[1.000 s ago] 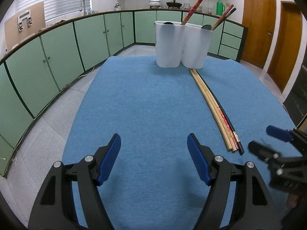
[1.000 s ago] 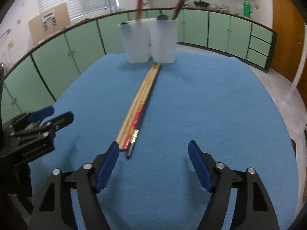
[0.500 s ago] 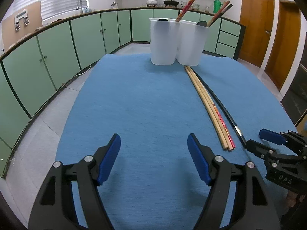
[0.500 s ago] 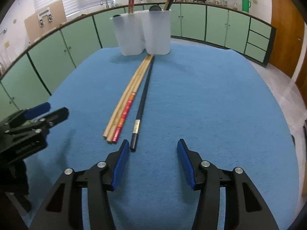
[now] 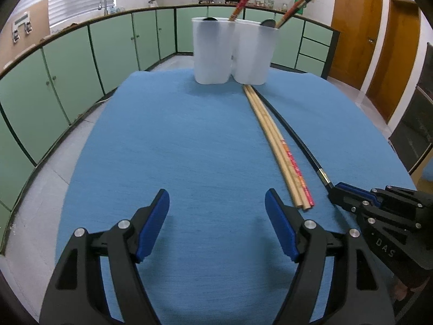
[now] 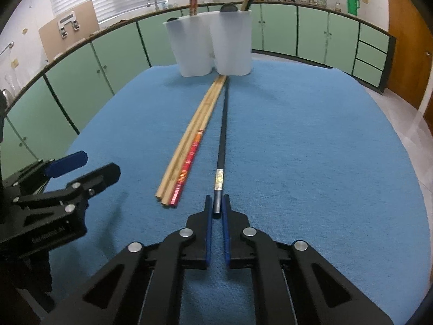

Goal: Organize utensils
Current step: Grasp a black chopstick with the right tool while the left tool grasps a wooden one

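Over blue cloth (image 5: 189,140), right gripper (image 6: 217,211) tilts down, pinching black chopstick (image 6: 222,140).

Black chopstick (image 6: 221,146) flat on cloth

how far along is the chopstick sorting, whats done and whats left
Done: a few chopsticks already stand in the two white holders at the far end of the blue cloth. In hand: the right gripper is shut on the near end of the black chopstick, which lies on the cloth, not yet lifted. Left: two bamboo chopsticks and the red chopstick beside it. The left gripper is open and empty.
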A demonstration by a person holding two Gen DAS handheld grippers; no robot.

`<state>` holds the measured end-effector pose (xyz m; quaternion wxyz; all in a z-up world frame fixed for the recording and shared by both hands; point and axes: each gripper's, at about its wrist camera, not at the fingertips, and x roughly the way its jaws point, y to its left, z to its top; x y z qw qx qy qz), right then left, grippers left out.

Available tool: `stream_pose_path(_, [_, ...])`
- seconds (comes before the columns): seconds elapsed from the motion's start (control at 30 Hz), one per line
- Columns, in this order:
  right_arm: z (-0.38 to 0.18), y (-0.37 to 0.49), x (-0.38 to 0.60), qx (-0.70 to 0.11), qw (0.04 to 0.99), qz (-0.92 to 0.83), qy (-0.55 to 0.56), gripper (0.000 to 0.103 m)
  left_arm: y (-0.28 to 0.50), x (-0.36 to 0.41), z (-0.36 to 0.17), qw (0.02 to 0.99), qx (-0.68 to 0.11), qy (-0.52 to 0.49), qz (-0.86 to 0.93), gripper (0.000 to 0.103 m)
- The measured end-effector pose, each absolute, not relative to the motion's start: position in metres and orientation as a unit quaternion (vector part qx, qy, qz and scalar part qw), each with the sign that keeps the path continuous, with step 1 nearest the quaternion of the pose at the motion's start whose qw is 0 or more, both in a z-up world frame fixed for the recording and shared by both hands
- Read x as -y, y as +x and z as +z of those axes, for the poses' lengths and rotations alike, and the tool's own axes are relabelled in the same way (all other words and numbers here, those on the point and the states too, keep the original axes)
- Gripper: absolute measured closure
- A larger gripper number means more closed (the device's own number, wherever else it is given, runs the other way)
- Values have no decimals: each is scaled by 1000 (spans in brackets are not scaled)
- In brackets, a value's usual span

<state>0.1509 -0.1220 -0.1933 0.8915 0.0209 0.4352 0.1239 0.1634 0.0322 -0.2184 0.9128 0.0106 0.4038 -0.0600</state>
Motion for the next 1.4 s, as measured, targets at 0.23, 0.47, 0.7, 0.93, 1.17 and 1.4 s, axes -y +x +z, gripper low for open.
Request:
stream_pose_path(0.23, [-192, 146, 147, -433, 896, 97, 14, 97, 165, -9, -224, 906, -415, -2, -88, 32])
stream_pose_path(0.47, [-193, 146, 167, -431, 898, 85, 20, 97, 174, 9, -234, 897, -435, 16, -78, 32])
stream_pose_path(0.7, [-195, 148, 173, -430, 898, 88, 30, 97, 180, 8, -235, 896, -439, 18, -67, 32])
stream_pose_path(0.93, [-196, 148, 174, -431, 897, 93, 38, 96, 179, 3, -236, 896, -440, 28, -54, 37])
stream_pose_path(1.17, [-197, 151, 175, -433, 895, 102, 43, 95, 178, 15, -234, 897, -436, 26, -66, 70])
stream_pose_path(1.4, [-197, 154, 171, -432, 895, 107, 27, 96, 176, 19, -235, 899, -432, 25, -66, 97])
